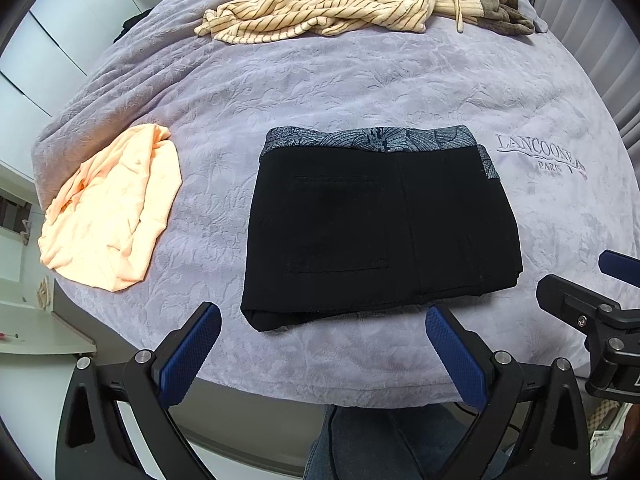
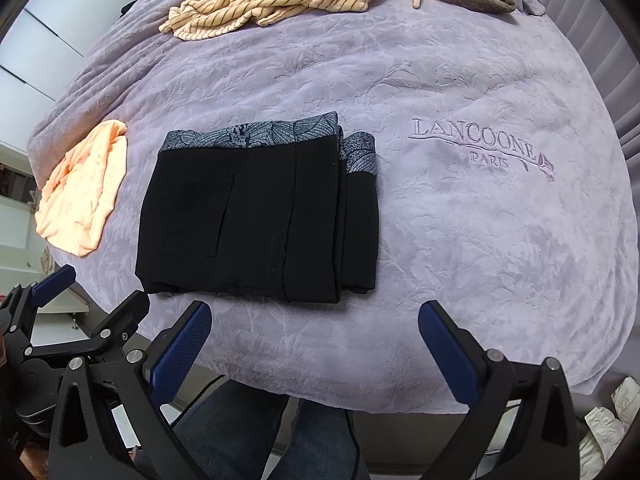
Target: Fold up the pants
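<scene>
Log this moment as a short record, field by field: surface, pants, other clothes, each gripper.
surface: lilac bedspread with embroidered LANCOONE PARIS lettering
pants: black pants folded into a compact rectangle, patterned grey waistband on the far edge, lying flat
other clothes: peach cloth left of the pants, apart from them; striped cream garment heaped at the far end
left gripper: open, holding nothing, near the pants' near edge
right gripper: open, holding nothing, not touching the pants
</scene>
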`<state>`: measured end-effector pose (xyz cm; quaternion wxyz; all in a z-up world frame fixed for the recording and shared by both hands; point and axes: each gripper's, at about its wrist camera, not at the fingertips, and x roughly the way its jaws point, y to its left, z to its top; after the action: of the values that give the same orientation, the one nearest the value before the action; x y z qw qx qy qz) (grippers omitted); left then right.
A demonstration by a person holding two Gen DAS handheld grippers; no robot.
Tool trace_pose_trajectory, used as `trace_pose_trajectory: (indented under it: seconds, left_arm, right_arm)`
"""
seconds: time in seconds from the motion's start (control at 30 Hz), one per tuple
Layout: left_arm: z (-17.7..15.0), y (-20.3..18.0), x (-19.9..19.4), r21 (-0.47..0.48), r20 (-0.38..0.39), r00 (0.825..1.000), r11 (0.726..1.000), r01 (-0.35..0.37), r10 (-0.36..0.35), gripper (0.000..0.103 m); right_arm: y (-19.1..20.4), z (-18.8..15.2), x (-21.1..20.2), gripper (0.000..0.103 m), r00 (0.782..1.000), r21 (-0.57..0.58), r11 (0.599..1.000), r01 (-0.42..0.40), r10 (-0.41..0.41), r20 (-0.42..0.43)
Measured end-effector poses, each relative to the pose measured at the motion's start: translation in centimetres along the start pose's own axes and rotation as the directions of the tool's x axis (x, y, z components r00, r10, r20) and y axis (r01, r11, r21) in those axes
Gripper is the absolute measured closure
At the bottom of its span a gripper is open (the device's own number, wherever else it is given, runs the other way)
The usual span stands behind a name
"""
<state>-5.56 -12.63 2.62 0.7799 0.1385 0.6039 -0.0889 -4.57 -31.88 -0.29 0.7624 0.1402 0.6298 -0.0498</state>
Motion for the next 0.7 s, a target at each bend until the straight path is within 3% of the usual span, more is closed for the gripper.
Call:
trace_pose_trajectory:
  seconds: [0.7]
  left_arm:
    - [-0.71,-0.40,-0.37,0.015,0.013,1.000,1.000,-0.015,0.015,0.000]
  right_arm:
    - [0.37,-0.51,-0.12,0.000,1.000,-0.010,1.000,0.025,-0.025,0.007]
